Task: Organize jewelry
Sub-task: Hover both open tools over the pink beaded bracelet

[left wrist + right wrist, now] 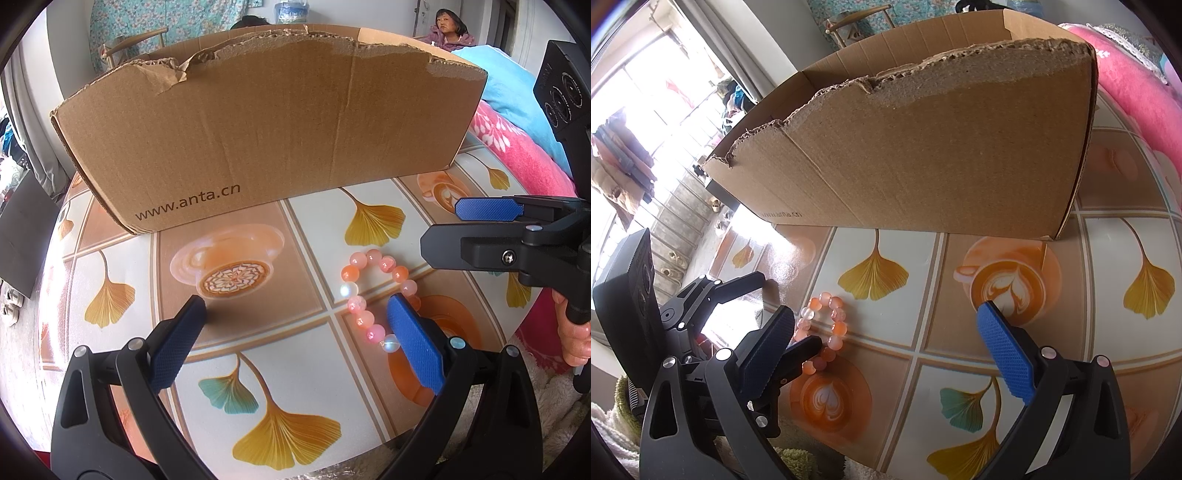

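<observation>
A bracelet of pink and orange beads (pixel 373 293) lies flat on the patterned tabletop (pixel 314 369). My left gripper (pixel 295 314) is open, low over the table; its right finger (pixel 413 343) rests against the bracelet's right side, the left finger stands well to the left. The bracelet also shows in the right wrist view (pixel 822 328), at that view's left. My right gripper (pixel 886 325) is open and empty, to the right of the bracelet. It shows in the left wrist view (pixel 448 225) at the right edge, above the bracelet. An open cardboard box (pixel 266 136) stands behind.
The cardboard box (pixel 923 147) has torn top edges and fills the back of the table. Pink and blue fabric (pixel 517 147) lies at the right. The table's near edge (pixel 280 469) is close below my left gripper. A person (pixel 448 29) sits far behind.
</observation>
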A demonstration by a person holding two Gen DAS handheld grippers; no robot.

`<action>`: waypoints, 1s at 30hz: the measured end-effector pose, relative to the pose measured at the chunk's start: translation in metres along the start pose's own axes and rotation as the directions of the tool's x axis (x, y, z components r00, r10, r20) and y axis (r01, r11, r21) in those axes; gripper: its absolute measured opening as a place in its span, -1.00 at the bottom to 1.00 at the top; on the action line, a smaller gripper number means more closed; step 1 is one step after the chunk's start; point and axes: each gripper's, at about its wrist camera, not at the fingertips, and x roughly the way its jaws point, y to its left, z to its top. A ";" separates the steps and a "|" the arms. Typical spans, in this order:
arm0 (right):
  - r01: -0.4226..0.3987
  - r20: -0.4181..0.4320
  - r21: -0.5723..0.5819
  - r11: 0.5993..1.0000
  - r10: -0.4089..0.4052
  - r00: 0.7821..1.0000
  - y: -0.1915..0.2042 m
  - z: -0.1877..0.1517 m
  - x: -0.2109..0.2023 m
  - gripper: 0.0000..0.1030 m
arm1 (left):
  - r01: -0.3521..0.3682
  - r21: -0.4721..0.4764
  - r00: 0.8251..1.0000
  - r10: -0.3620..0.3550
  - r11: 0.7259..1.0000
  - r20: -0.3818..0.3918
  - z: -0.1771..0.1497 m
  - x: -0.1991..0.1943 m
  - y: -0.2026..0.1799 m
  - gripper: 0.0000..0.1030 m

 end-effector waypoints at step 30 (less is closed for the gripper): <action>-0.064 -0.007 0.068 0.996 0.065 0.998 -0.029 0.006 -0.012 0.56 | 0.030 -0.025 0.999 -0.030 0.999 0.010 0.001 -0.009 0.004 0.84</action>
